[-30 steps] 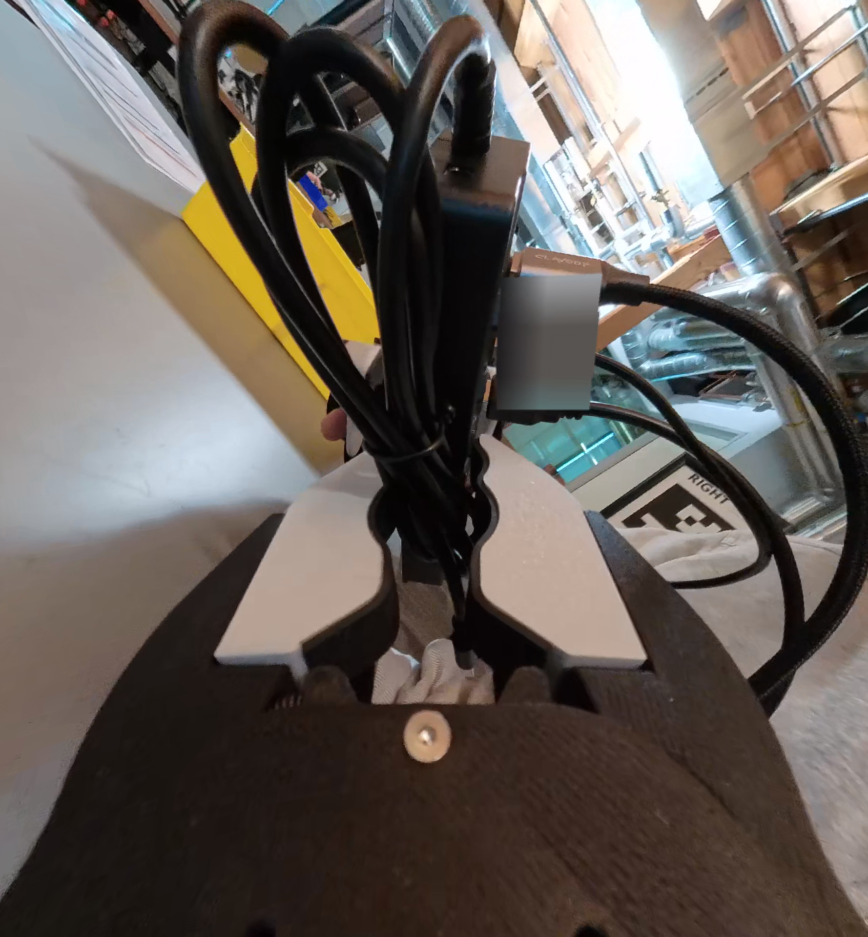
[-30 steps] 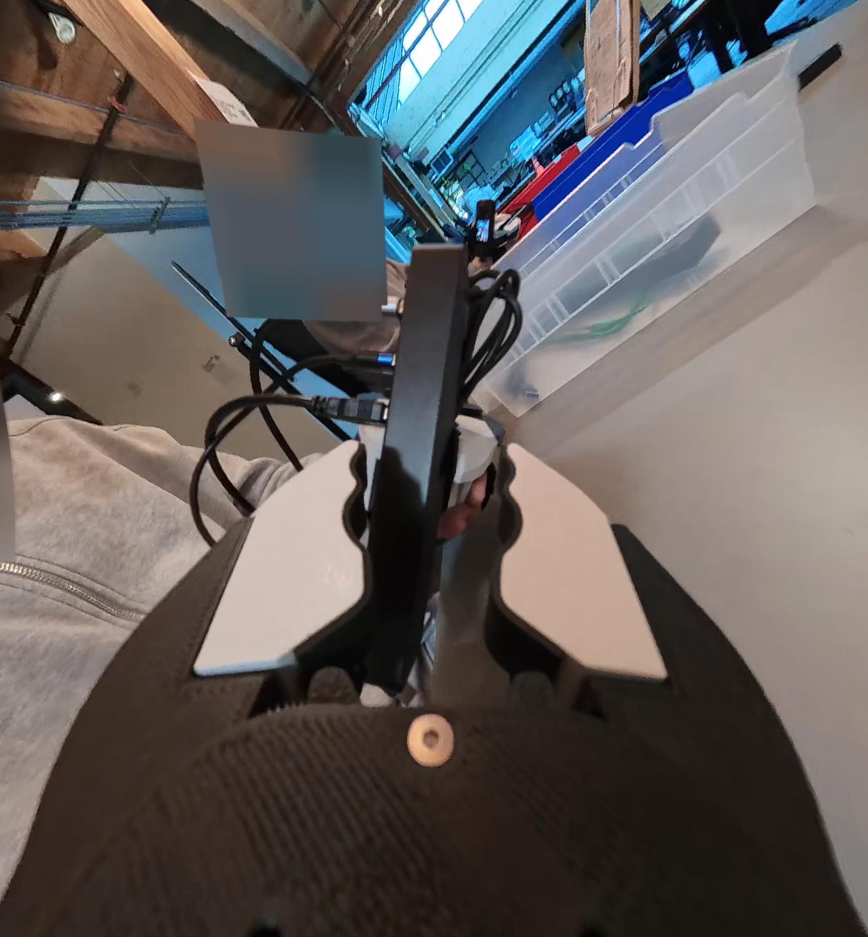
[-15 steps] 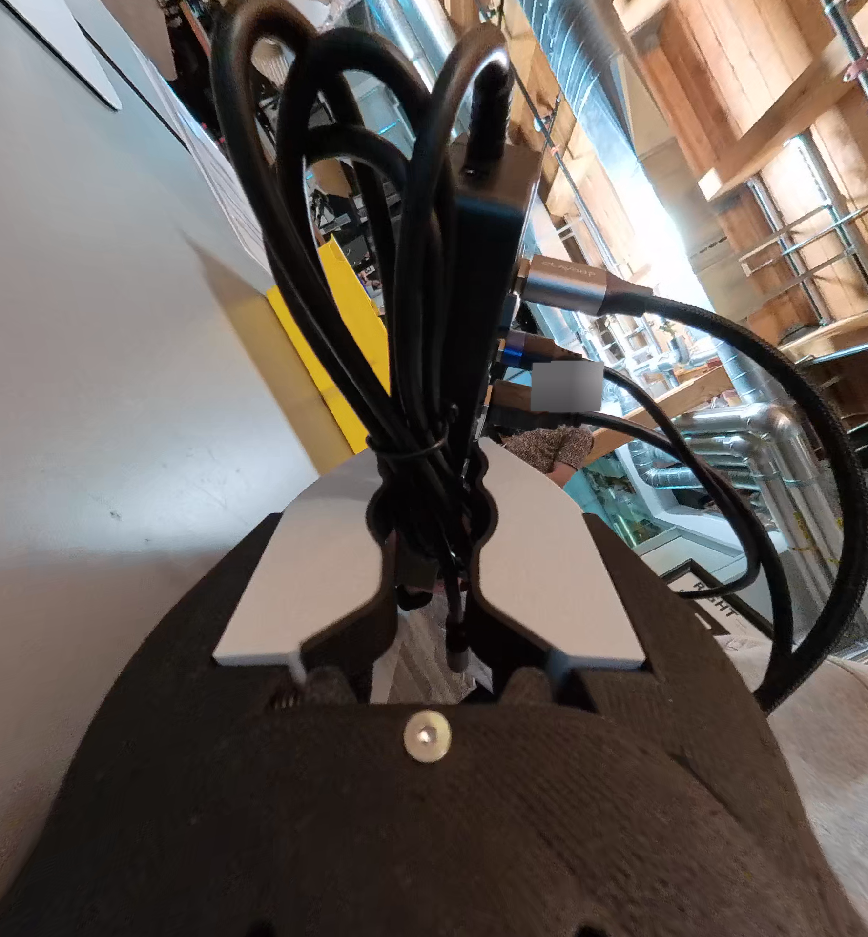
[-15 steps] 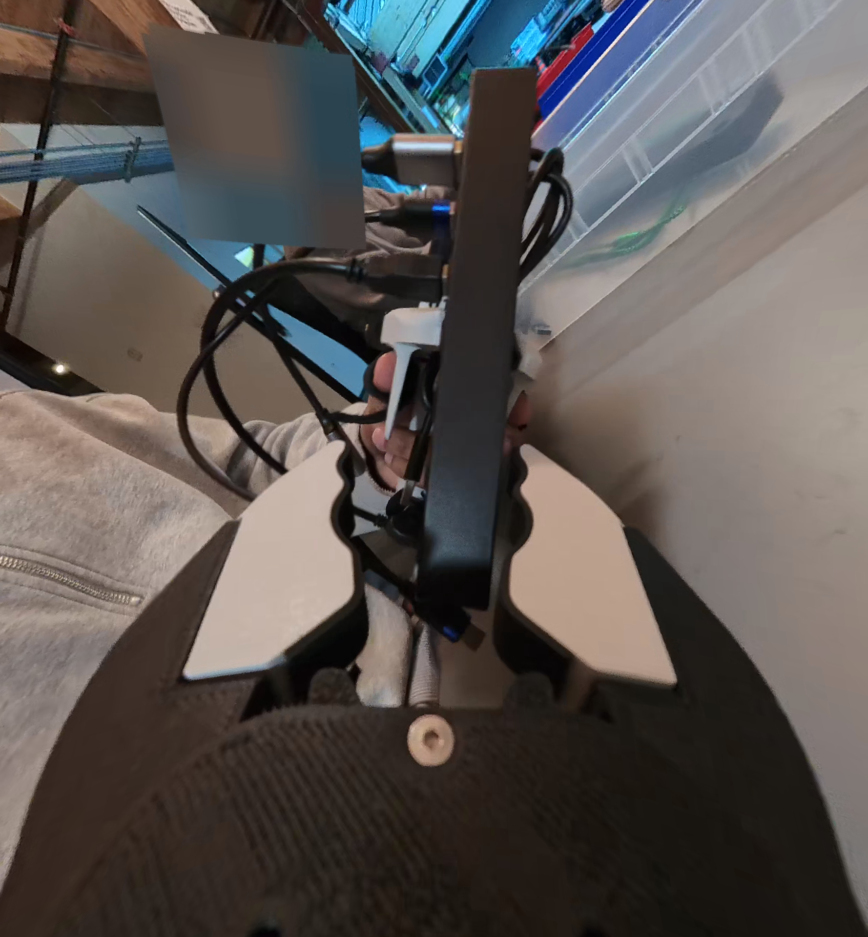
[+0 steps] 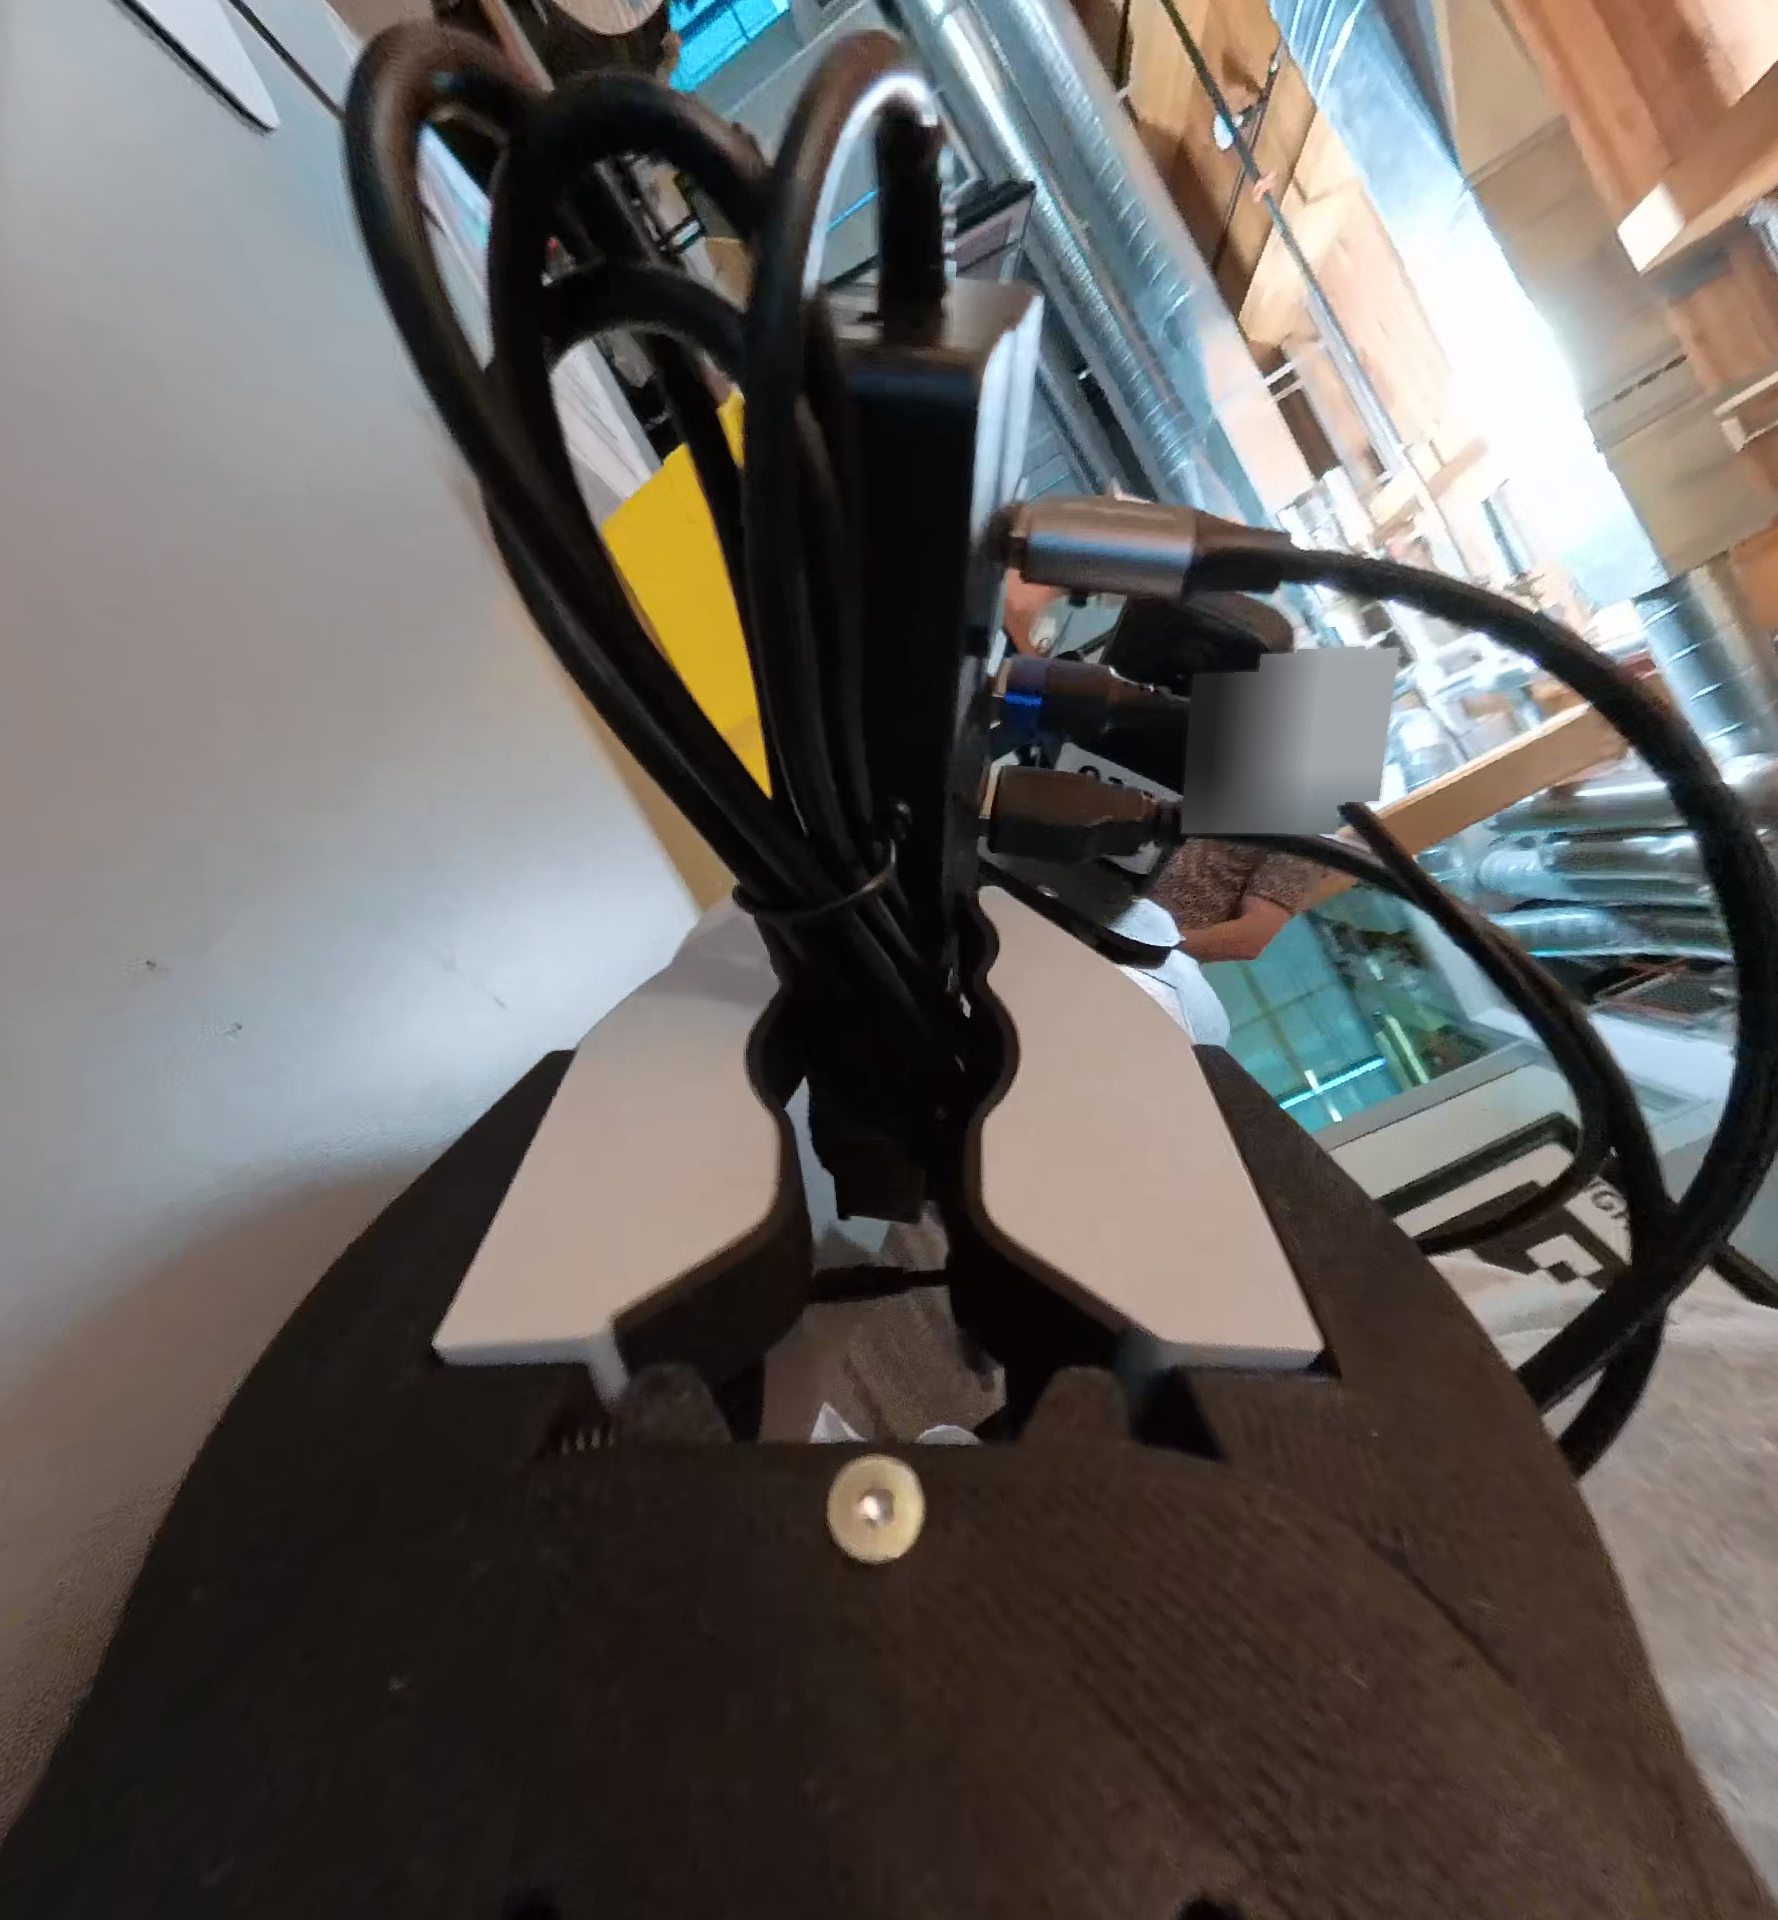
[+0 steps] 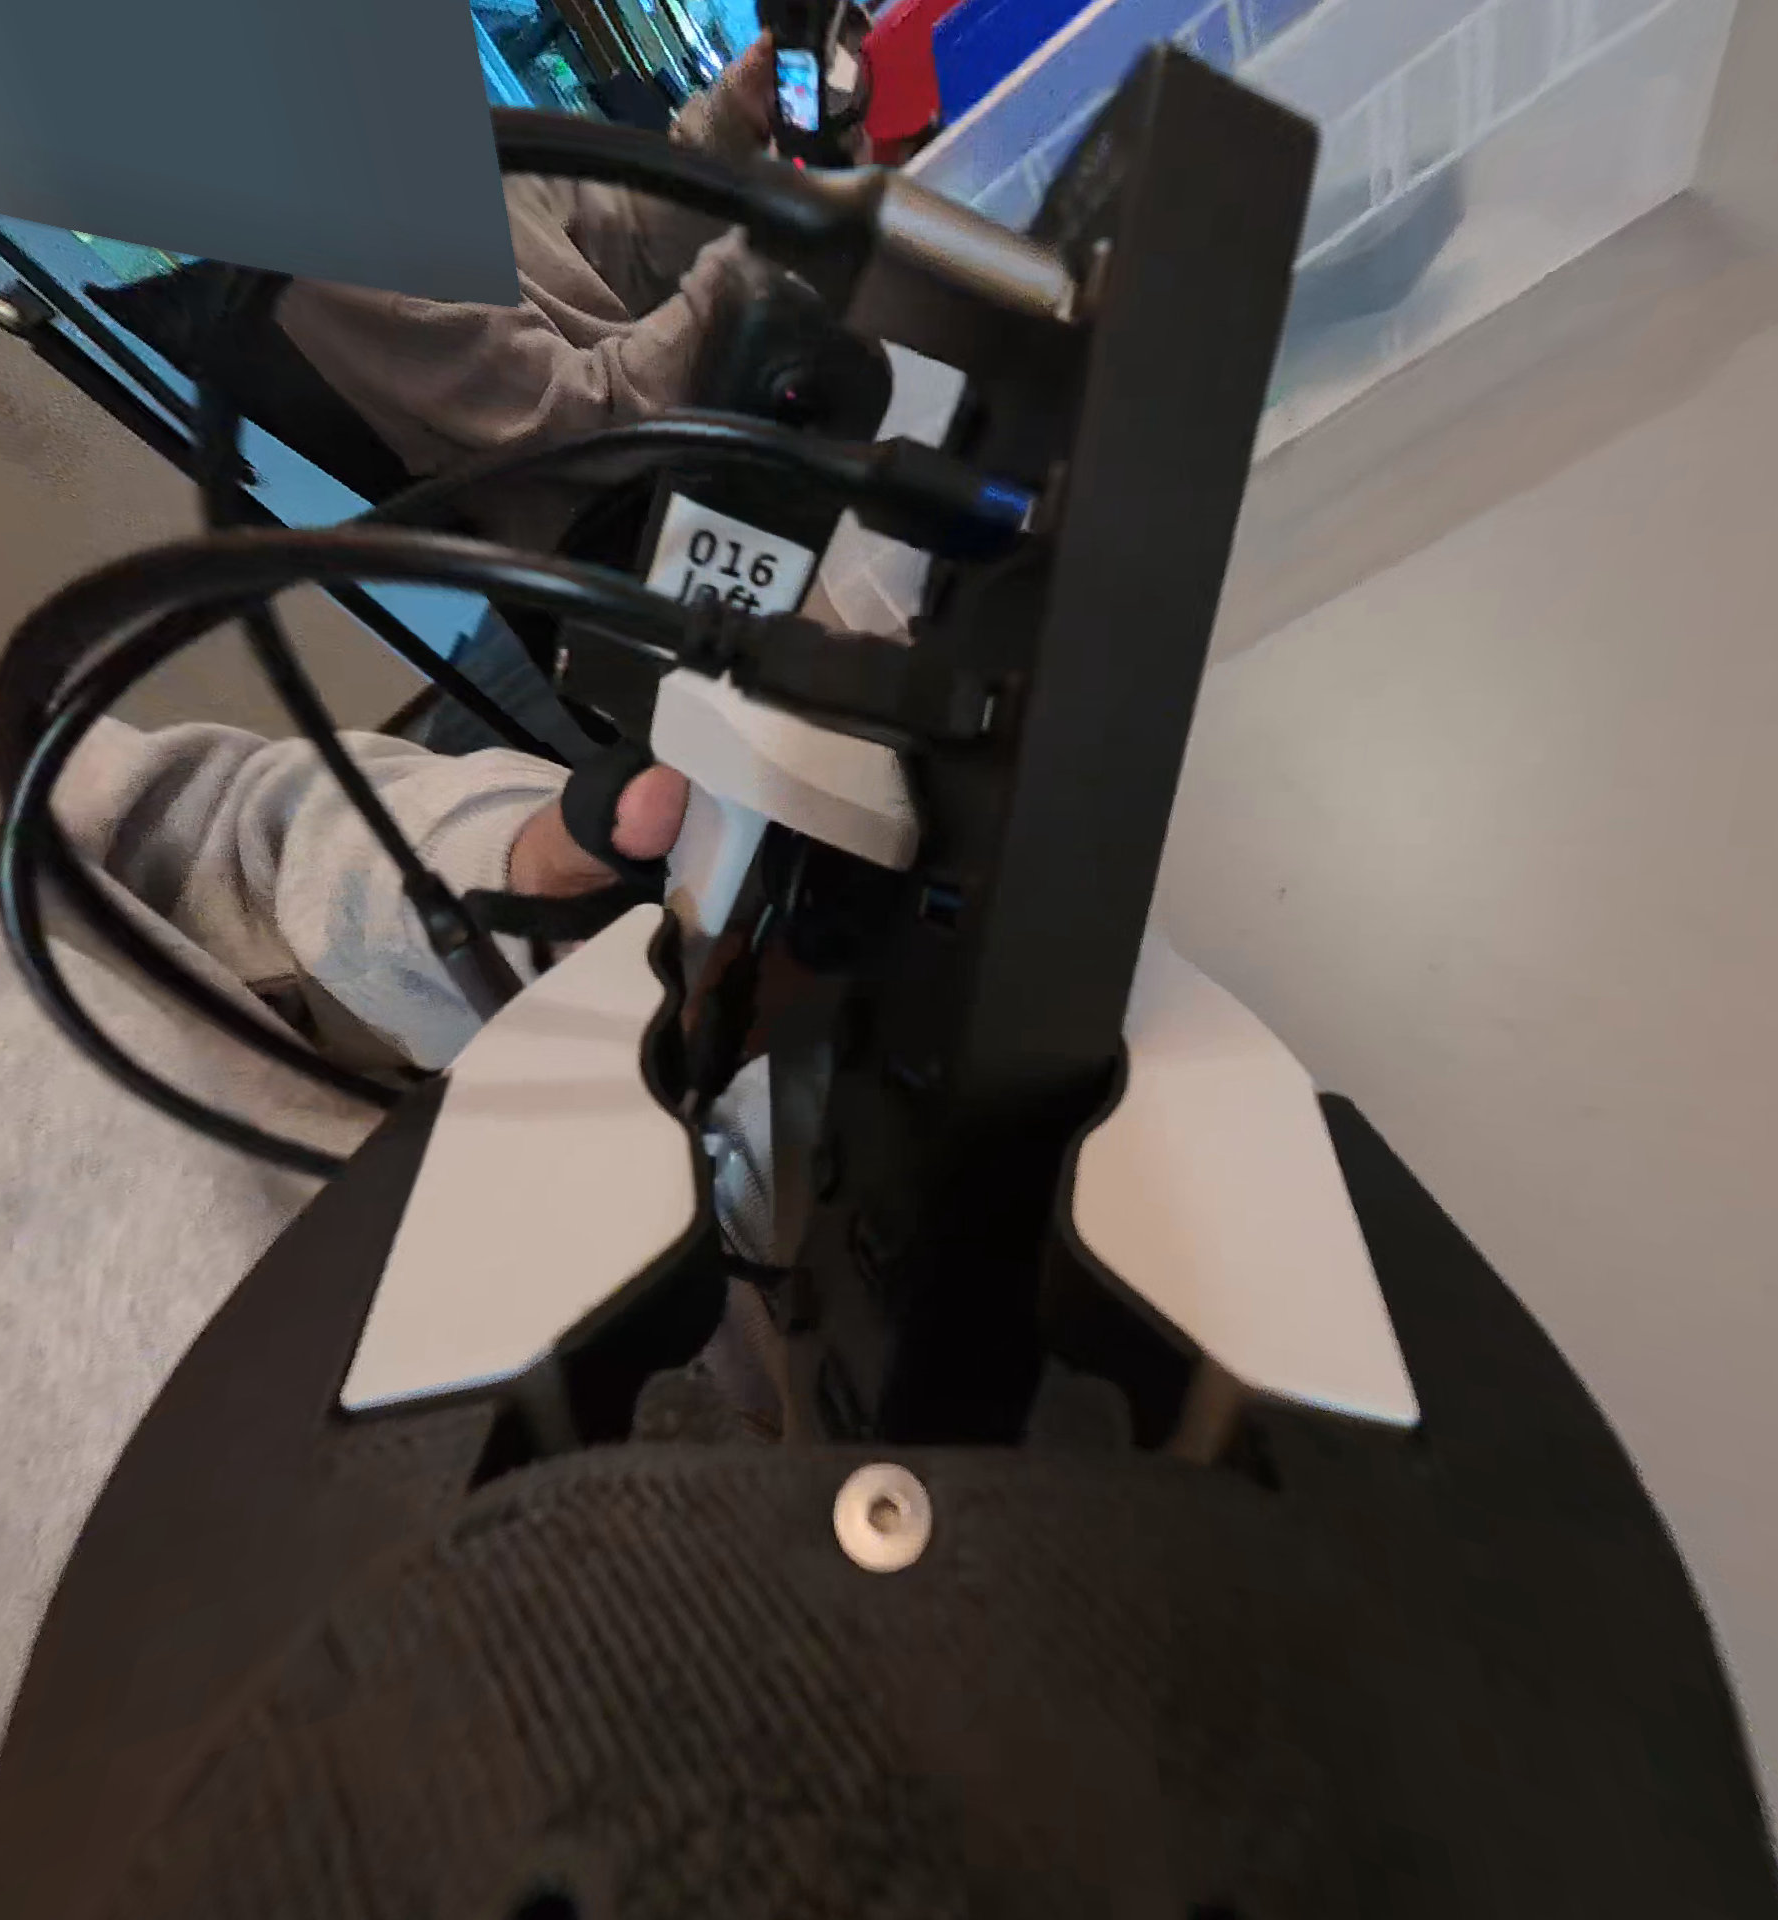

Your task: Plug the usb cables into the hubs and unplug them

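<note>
The hub (image 5: pixel 911 665), a long black bar, is held upright off the table (image 5: pixel 189 831) between both tools. The left gripper (image 5: pixel 880 1049) is pinched on its lower end together with a tied bundle of black cable (image 5: pixel 812 904), presumably so the loose coil is kept clear of the ports. In the right wrist view the right gripper (image 6: pixel 885 1049) is seen spread, its jaws standing either side of the hub (image 6: pixel 1155 582) with a gap at the left one; whether the right one touches cannot be told. Three USB plugs (image 5: pixel 1103 540) are seated in the hub's side, projecting toward 3 o'clock in the left view, so unplugging appears to remain. A white label (image 6: pixel 734 561) sits on the far gripper at 11 o'clock, and a grey plug bears faint lettering; neither is reproduced here.
</note>
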Tool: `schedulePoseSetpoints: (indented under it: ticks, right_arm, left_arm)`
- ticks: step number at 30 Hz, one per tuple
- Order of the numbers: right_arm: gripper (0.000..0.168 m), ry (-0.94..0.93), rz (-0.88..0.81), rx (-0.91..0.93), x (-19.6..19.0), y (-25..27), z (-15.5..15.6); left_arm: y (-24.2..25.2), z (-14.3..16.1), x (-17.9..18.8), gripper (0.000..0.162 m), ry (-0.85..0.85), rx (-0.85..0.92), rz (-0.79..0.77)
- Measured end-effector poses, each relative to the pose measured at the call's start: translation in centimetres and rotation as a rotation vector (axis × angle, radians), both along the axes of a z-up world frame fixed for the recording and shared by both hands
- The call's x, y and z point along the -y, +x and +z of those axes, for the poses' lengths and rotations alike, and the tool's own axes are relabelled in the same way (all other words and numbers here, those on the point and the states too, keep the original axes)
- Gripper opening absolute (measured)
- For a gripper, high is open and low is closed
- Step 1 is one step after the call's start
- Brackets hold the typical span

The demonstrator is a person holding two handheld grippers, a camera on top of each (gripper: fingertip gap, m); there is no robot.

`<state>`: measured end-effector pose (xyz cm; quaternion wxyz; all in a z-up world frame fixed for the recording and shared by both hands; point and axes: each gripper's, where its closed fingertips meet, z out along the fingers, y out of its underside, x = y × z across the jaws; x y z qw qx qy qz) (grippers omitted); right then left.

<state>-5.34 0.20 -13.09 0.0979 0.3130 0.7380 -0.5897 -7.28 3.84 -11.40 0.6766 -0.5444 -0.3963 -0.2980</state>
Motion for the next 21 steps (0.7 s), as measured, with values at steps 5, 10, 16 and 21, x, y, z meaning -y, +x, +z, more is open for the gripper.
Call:
schedulePoseSetpoints:
  ticks: [5, 10, 16, 21]
  right_arm:
    - [0.064, -0.104, 0.029, 0.051, -0.3, 0.1, 0.7]
    - [0.055, -0.145, 0.036, 0.065, -0.6, 0.0, 1.0]
    - [0.040, -0.139, 0.023, 0.085, -0.9, -0.2, 0.7]
    - [0.043, -0.076, -0.021, 0.056, -1.1, -0.6, 0.2]
  left_arm:
    - [0.1, 0.2, 0.0, 0.028, 0.043, 0.031, -0.023]
    - [0.3, 0.8, 0.0, 0.028, 0.094, 0.030, -0.040]
    - [0.0, 0.5, 0.1, 0.029, 0.081, 0.042, -0.001]
    - [-0.3, -0.1, 0.1, 0.032, 0.025, 0.022, 0.042]
